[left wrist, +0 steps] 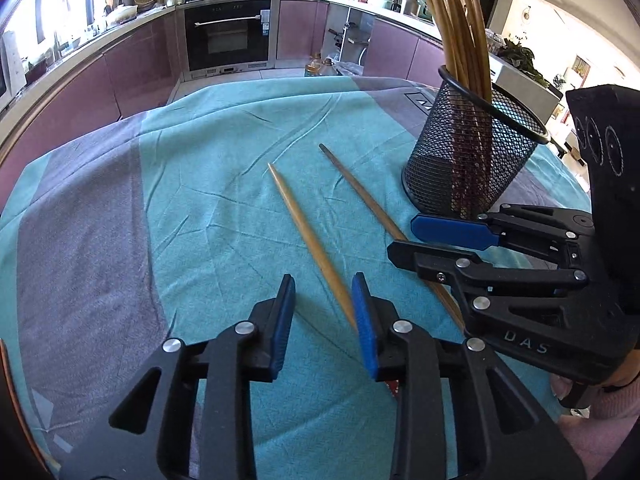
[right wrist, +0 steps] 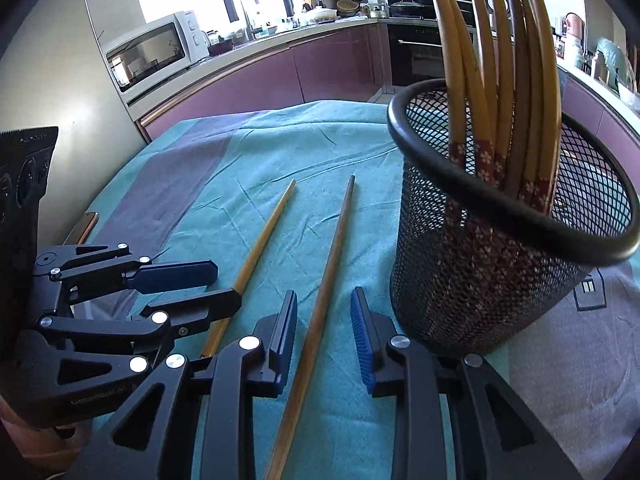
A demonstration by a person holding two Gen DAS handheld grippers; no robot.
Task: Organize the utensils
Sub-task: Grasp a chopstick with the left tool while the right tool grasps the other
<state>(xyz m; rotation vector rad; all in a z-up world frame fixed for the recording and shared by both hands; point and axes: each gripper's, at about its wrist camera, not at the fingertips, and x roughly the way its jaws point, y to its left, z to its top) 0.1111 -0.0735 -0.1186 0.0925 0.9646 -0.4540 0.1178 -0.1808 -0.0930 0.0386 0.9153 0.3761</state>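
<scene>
Two wooden chopsticks lie side by side on the teal cloth. My left gripper (left wrist: 322, 286) is open, its jaws either side of the left chopstick (left wrist: 308, 236), which also shows in the right wrist view (right wrist: 260, 248). My right gripper (right wrist: 324, 300) is open, its jaws either side of the right chopstick (right wrist: 320, 304), which shows in the left wrist view (left wrist: 360, 192). The right gripper appears in the left wrist view (left wrist: 404, 236), the left gripper in the right wrist view (right wrist: 224, 284). A black mesh cup (right wrist: 480, 280) holding several chopsticks (right wrist: 500, 80) stands just right of my right gripper; it also shows in the left wrist view (left wrist: 468, 160).
The table carries a teal and grey cloth (left wrist: 200, 208). A phone (right wrist: 82, 226) lies at its left edge. Purple kitchen cabinets (left wrist: 132, 68), an oven (left wrist: 228, 36) and a microwave (right wrist: 152, 52) stand beyond the table.
</scene>
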